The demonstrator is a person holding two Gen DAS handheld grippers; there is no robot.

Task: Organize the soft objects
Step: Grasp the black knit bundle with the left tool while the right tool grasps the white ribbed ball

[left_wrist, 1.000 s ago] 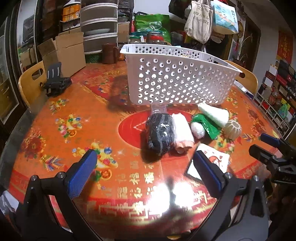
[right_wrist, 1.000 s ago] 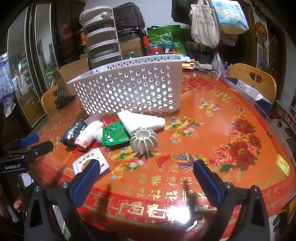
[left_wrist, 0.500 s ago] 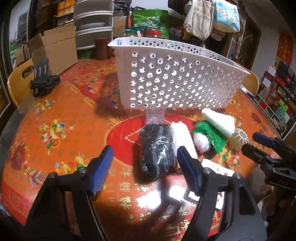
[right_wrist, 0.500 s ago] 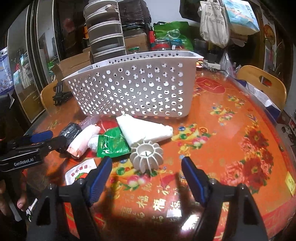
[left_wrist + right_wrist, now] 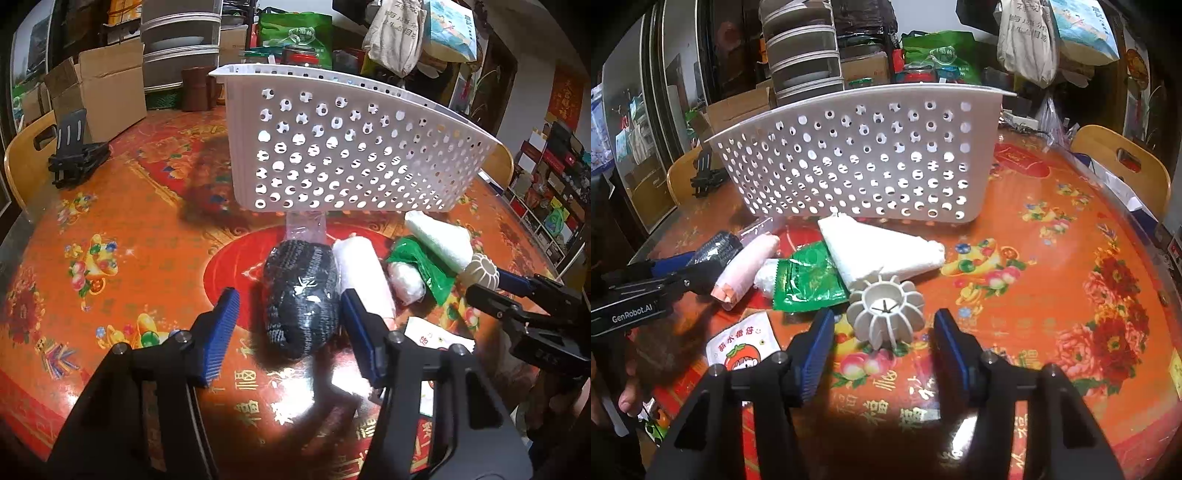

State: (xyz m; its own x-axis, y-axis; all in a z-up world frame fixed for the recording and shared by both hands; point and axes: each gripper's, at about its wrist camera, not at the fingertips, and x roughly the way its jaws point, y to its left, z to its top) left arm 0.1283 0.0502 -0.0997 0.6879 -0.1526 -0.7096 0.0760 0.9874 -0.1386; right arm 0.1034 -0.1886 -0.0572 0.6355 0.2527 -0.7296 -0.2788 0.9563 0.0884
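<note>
A white perforated basket [image 5: 343, 155] [image 5: 871, 155] stands on the red patterned table. In front of it lie a black knit roll in clear wrap [image 5: 301, 295] [image 5: 718, 247], a pink-white roll [image 5: 364, 275] [image 5: 746, 269], a green packet [image 5: 424, 266] [image 5: 807, 280], a white folded cloth [image 5: 439, 240] [image 5: 882, 251] and a white ribbed round piece [image 5: 480, 271] [image 5: 886, 314]. My left gripper [image 5: 290, 328] is open, its fingers on either side of the black roll. My right gripper [image 5: 884, 341] is open around the near side of the ribbed piece.
A printed sachet [image 5: 742, 343] [image 5: 436, 339] lies near the front edge. A black phone stand [image 5: 75, 151] and a cardboard box [image 5: 107, 88] are at the back left. Wooden chairs [image 5: 1123, 166] ring the table. Shelves and bags crowd the background.
Both grippers have moved forward and lower. The left gripper's fingers now flank the black roll; the right gripper's fingers have closed in on the ribbed piece. Both openings have narrowed.
</note>
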